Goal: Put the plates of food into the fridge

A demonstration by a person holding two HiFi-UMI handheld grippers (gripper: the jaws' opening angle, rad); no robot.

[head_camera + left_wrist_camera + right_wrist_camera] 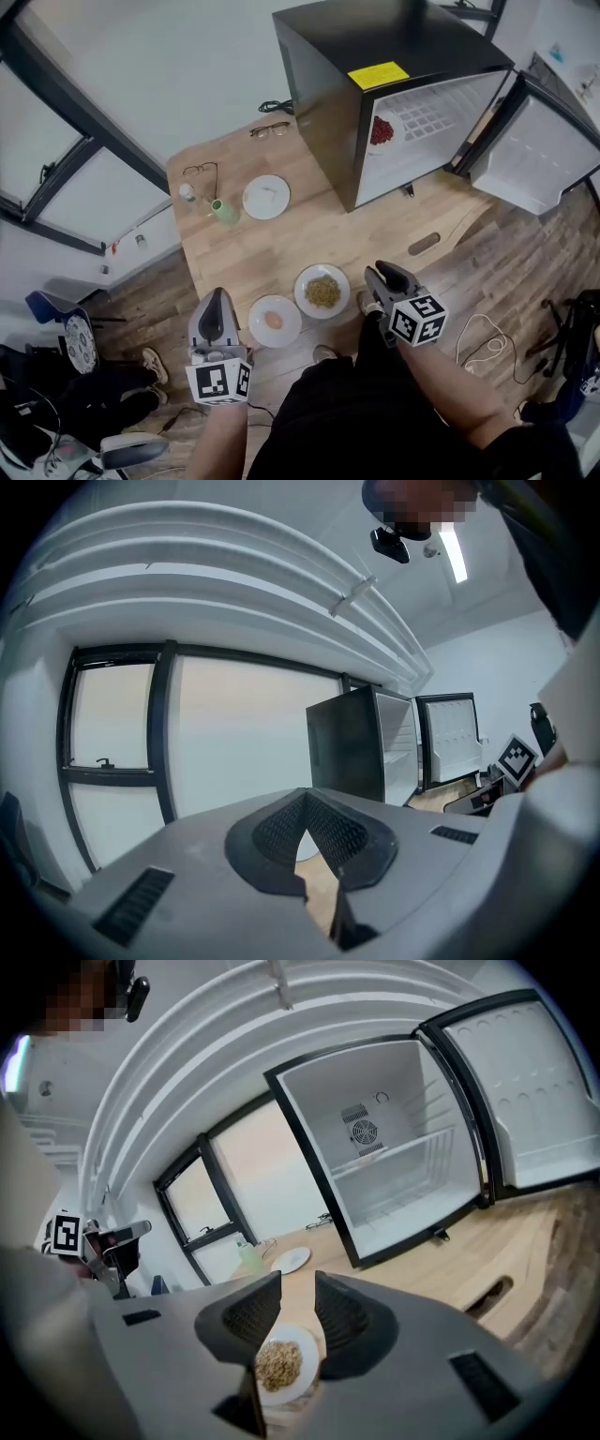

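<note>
the right claw point(296, 1302) is open and empty, its jaws apart, with the plate of grains point(280, 1365) lying just beyond them on the surface point(272, 248). the left claw point(306, 803) is closed on nothing, near the plate with a round piece of food point(275, 321). a plate of red food point(382, 130) already sits in the open fridge point(403, 47). a shallow pinch on the thin rim could let the plate tip and spill grains. coming in too low could shove it into its neighbour.
</note>
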